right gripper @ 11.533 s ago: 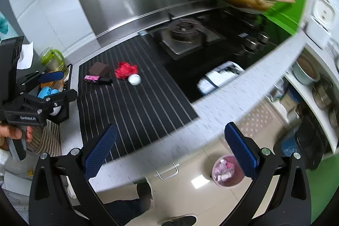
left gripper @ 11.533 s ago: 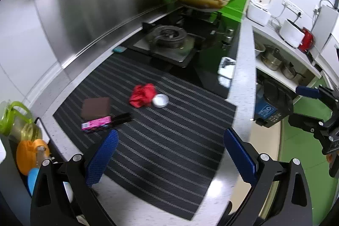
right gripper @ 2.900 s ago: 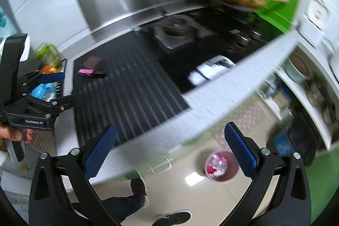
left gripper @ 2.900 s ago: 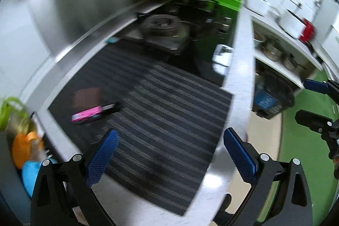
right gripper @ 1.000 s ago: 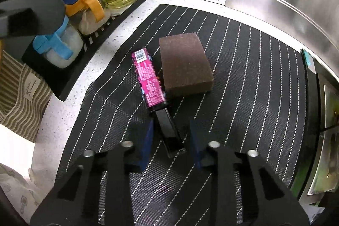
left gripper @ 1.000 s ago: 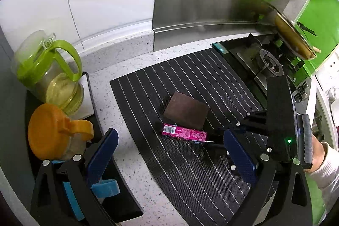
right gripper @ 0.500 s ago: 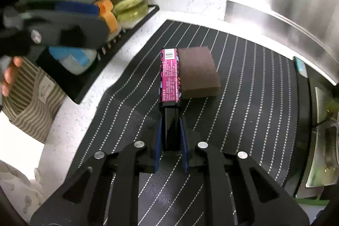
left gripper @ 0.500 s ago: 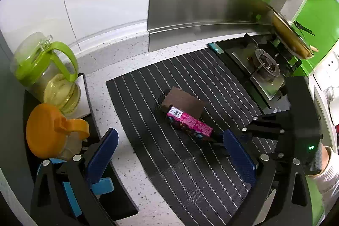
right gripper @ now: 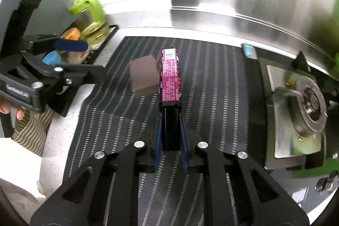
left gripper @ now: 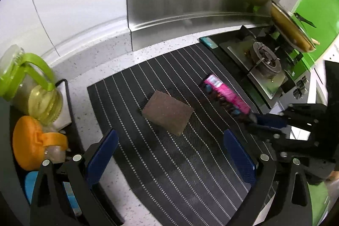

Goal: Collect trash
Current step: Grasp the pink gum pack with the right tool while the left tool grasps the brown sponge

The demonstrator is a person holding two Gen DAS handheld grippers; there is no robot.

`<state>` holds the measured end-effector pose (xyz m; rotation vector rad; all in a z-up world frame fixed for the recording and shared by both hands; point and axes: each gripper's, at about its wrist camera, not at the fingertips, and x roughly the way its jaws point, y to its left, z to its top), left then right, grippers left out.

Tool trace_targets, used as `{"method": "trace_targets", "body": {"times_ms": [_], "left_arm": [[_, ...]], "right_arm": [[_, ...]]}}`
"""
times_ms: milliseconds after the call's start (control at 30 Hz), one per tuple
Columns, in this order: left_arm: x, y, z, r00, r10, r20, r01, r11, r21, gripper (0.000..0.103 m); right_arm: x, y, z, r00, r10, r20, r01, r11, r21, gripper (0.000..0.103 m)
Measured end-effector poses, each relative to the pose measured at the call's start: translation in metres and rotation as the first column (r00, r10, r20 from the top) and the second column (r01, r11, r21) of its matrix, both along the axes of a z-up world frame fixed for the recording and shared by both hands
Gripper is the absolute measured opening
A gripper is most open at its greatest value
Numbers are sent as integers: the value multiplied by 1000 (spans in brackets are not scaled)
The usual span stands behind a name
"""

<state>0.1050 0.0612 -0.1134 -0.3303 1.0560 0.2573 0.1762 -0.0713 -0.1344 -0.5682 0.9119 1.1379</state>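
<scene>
The right gripper is clamped on the dark end of a pink wrapper (its barcode end points to twelve o'clock), holding it above the striped mat. A brown sponge lies on the mat at about ten o'clock from the wrapper. The left gripper hangs over the mat's near edge, jaws spread wide and holding nothing, with the sponge just beyond its fingertips.

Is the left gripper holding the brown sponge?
No, the left gripper stands open and empty above the mat, and the brown sponge lies apart from its fingers.
</scene>
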Motion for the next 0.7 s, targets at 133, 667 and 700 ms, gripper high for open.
{"method": "trace_targets", "body": {"times_ms": [133, 667, 700], "left_arm": [[16, 0, -15, 999, 37, -37, -38, 999, -17, 96], [64, 16, -74, 920, 354, -170, -366, 929, -45, 92], [65, 15, -77, 917, 359, -176, -372, 927, -47, 84]], "right_arm": [[10, -10, 0, 1000, -15, -1, 15, 1000, 5, 16], [49, -23, -8, 1000, -10, -26, 11, 1000, 9, 16], [50, -23, -9, 1000, -11, -29, 12, 1000, 11, 16]]}}
